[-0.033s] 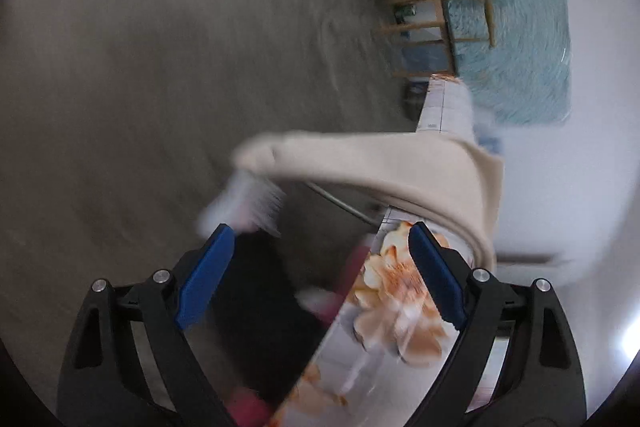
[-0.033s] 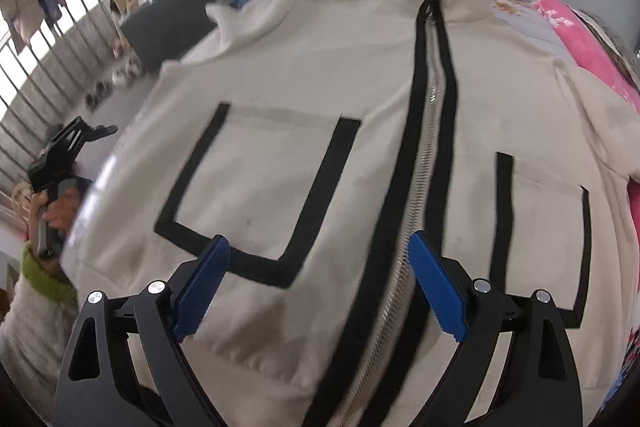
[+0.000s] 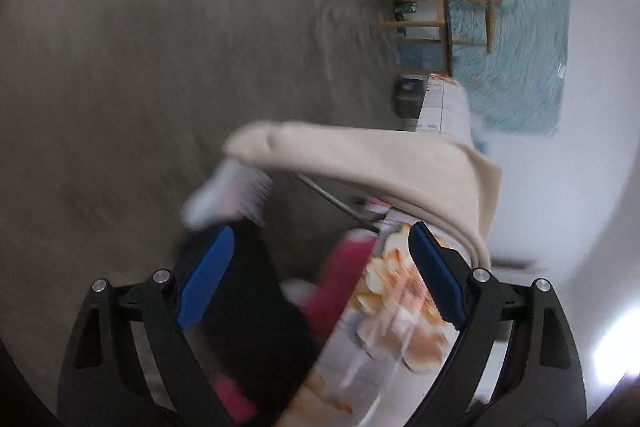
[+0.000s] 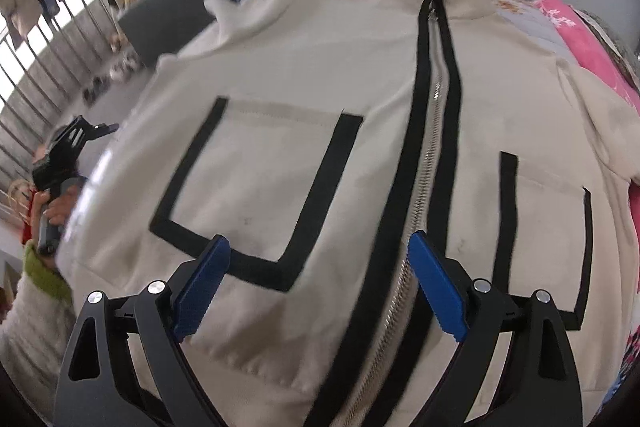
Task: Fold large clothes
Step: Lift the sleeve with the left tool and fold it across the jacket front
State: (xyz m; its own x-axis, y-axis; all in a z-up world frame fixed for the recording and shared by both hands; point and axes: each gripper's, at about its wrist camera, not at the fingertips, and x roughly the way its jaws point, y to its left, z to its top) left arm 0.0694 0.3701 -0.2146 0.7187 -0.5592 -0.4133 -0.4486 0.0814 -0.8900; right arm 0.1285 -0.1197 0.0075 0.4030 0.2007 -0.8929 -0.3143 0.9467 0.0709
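A cream zip jacket point(image 4: 280, 75) with black trim and two black-outlined pockets lies spread flat on the bed, zipper point(image 4: 430, 131) closed, collar at the far end. My right gripper point(image 4: 320, 279) is open and empty, just above the jacket's hem near the zipper. My left gripper point(image 3: 320, 275) is open and empty, off the bed's left side, pointing along the bed edge. A cream sleeve point(image 3: 360, 163) hangs over that edge ahead of it. The left gripper and the hand that holds it also show in the right wrist view point(image 4: 68, 155).
The bed has a floral sheet point(image 3: 404, 311) and a pink blanket point(image 4: 584, 39) along its right side. Grey floor point(image 3: 160, 67) lies left of the bed. A wooden shelf point(image 3: 432, 27) stands at the far wall. A railing point(image 4: 60, 27) with hanging clothes is at far left.
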